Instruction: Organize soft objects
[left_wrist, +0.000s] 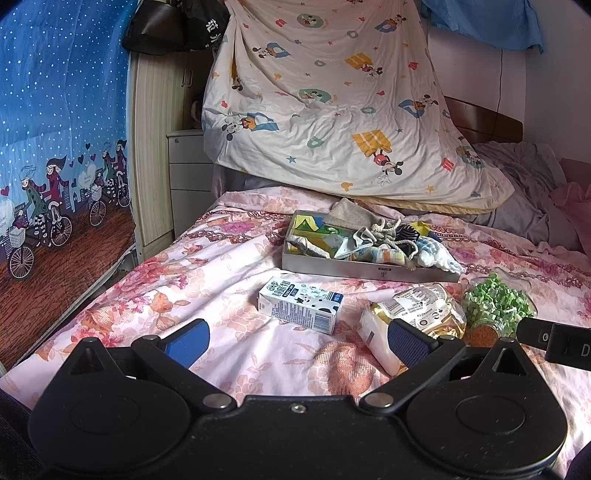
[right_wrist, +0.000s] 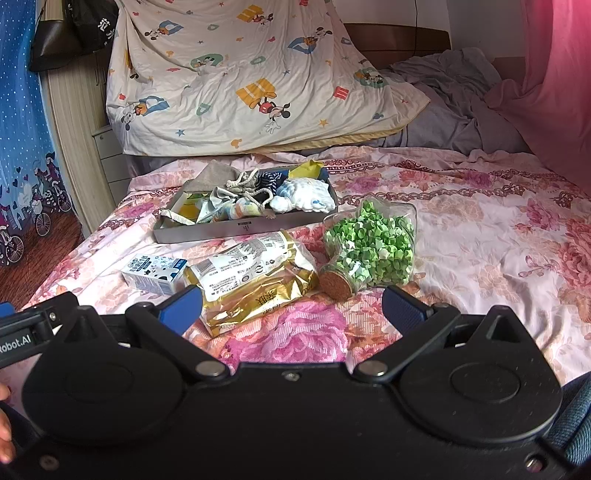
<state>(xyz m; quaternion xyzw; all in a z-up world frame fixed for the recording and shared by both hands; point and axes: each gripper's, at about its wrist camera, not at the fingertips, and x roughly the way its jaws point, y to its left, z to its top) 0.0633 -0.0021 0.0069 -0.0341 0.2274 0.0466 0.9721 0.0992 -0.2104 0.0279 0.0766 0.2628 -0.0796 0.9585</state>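
While both the left gripper (left_wrist: 295, 341) and right gripper (right_wrist: 291, 304) hang wide open and empty, the soft cloths (right_wrist: 255, 201) lie heaped in the grey tray (right_wrist: 236, 229). Beyond the fingers sit a crinkly gold packet (right_wrist: 251, 284), a rigid carton (right_wrist: 155, 271) and a corked glass jar (right_wrist: 369, 251); any pinch should gather loose fabric, not foil.
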